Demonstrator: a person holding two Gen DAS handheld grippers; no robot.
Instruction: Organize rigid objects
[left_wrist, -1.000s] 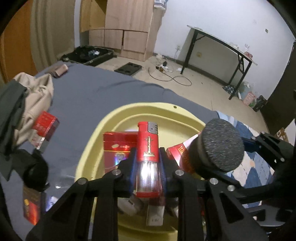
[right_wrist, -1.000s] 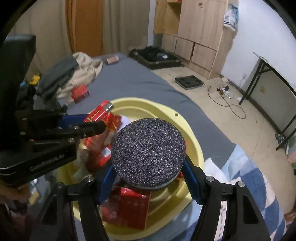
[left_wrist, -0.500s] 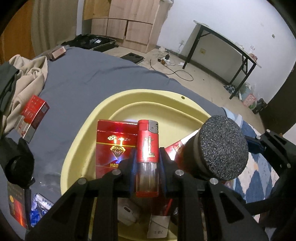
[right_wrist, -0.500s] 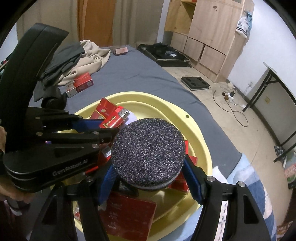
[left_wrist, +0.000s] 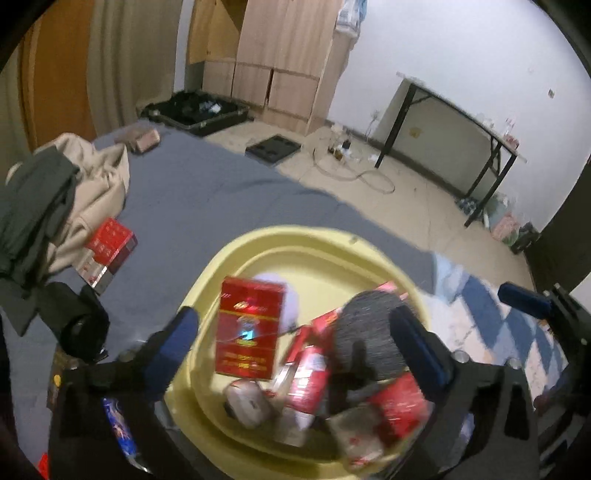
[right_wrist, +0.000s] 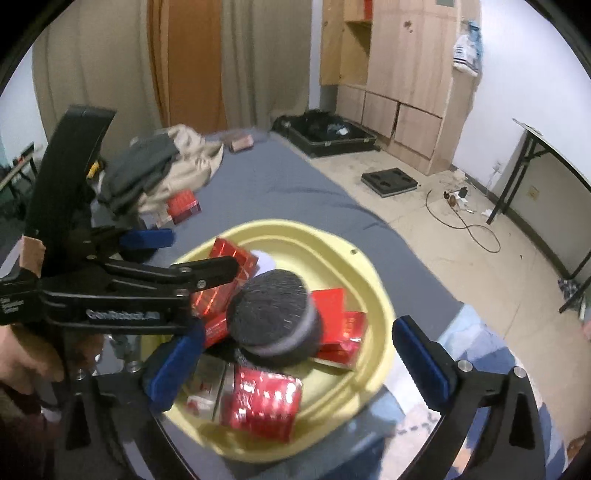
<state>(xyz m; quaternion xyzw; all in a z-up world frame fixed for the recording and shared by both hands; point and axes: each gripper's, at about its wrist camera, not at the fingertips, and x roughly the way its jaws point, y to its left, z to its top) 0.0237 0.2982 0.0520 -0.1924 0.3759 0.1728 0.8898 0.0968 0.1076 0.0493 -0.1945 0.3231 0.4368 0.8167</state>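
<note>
Yellow plastic basin (left_wrist: 236, 254) sits on the grey bedsheet (left_wrist: 207, 195), w/ both grippers hanging over it. Left gripper (left_wrist: 295, 332): jaws opening, spread wide, nothing pressed btwn the blue pads. Red lighter (left_wrist: 308, 373) lies in the basin below and btwn those pads, tilted, among the packs, clear of both. Right gripper (right_wrist: 295, 354): jaws also opening, wide apart, nothing gripped. The dark round puck (right_wrist: 273, 314) rests on the pile in the basin, just ahead of the right gripper and btwn its fingers, not touched by the pads.

Counts: 1 basin, 1 lighter, 1 puck. Red packs (right_wrist: 262, 404) in the basin: at least 5 in the right-wrist view; blur makes an exact no. hard. 1 more red pack (left_wrist: 109, 247) lies outside on the sheet, beside the beige and dark clothes (left_wrist: 74, 192). 1 small brownish box (left_wrist: 142, 136) at the far end of the sheet. A hand (right_wrist: 26, 365) holds the left gripper's handle at the left edge of the right-wrist view.

Vs. 1 s ago: lighter was clamped upright in the left gripper, now it's loose in the basin. Puck was squeezed in the right gripper, now it's let go and lying on the packs. Both grippers went from clenched to wide apart.
</note>
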